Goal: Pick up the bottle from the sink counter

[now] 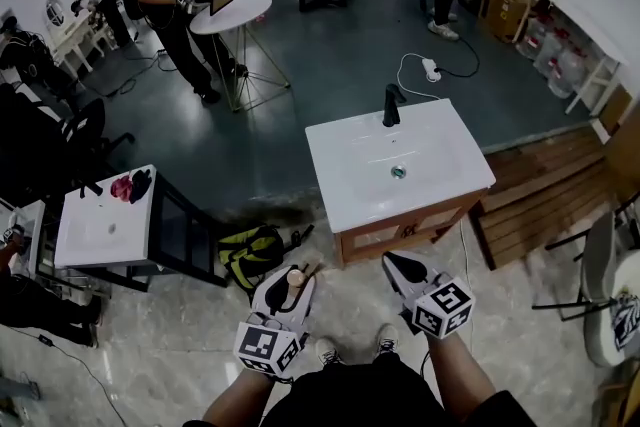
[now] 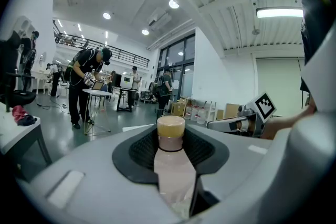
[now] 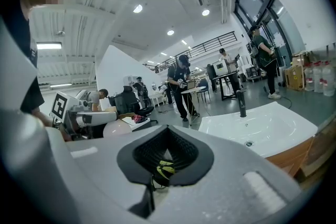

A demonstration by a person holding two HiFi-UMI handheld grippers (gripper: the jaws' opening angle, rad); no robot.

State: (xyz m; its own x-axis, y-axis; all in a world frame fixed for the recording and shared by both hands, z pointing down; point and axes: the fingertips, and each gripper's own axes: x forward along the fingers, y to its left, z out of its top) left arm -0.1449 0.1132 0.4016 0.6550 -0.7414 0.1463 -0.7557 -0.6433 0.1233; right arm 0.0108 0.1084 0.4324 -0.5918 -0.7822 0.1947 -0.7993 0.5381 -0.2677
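Since the bottle (image 2: 170, 165) sits pinched between the fingers of the left gripper (image 1: 287, 283), its long axis runs along those fingers, with the cap pointing ahead toward the sink (image 1: 345, 190). It is off the tabletop, held in front of the sink's front left corner. The right gripper (image 3: 165, 160), fingers pressed together on nothing, hangs before the sink's front edge, further right.

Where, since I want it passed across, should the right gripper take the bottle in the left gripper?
Probably at the cap, which alone pokes out past the left gripper clamping the bottle. Come from ahead with the right gripper, opened first, across that round cap.
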